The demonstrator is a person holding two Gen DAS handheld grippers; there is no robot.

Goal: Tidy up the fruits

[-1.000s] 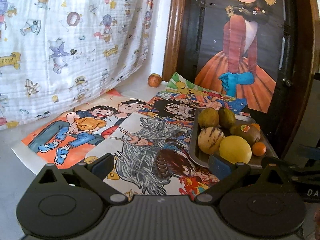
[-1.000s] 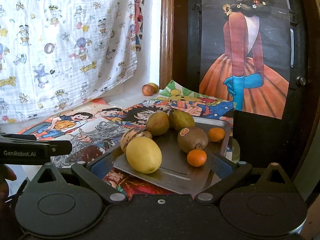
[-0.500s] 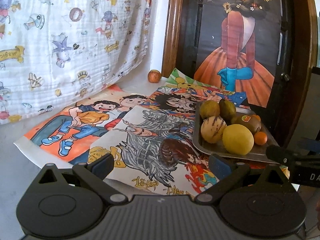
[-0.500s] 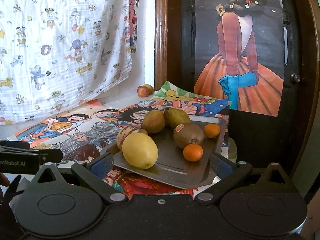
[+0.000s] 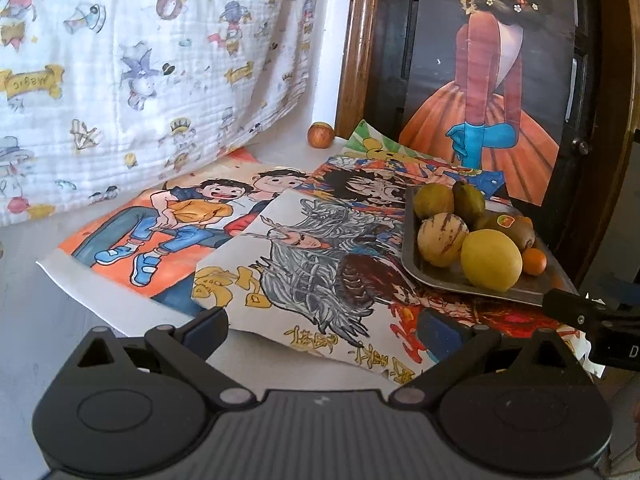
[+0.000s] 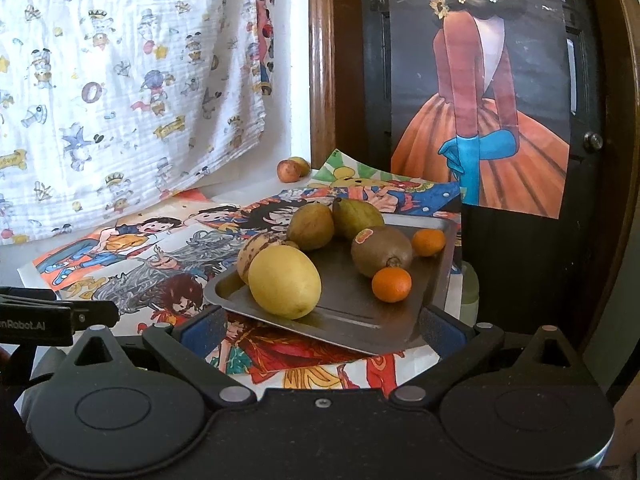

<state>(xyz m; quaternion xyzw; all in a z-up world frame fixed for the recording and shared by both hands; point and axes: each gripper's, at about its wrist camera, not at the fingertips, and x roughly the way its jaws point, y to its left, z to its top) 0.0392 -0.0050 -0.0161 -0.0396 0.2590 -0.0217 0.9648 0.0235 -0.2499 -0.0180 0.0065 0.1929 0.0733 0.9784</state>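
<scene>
A metal tray (image 6: 360,312) (image 5: 448,278) lies on the cartoon posters and holds several fruits: a big yellow lemon (image 6: 285,281) (image 5: 491,260), a striped melon (image 5: 442,239), two green-brown pears (image 6: 311,226), a kiwi with a sticker (image 6: 382,251) and two small oranges (image 6: 391,284). My right gripper (image 6: 322,326) is open just short of the tray's near edge, holding nothing. My left gripper (image 5: 322,330) is open and empty over the posters, left of the tray. A small reddish fruit (image 5: 320,135) (image 6: 289,170) sits far back by the wall.
Cartoon posters (image 5: 168,232) cover the white table. A printed white cloth (image 5: 132,64) hangs at the back left. A wooden frame (image 6: 320,60) and a dark door with a painted poster (image 6: 492,92) stand behind the tray. The table's edge runs just right of the tray.
Both grippers have drawn back from the tray and the posters, so more of the table shows. The fruits and the tray have not moved.
</scene>
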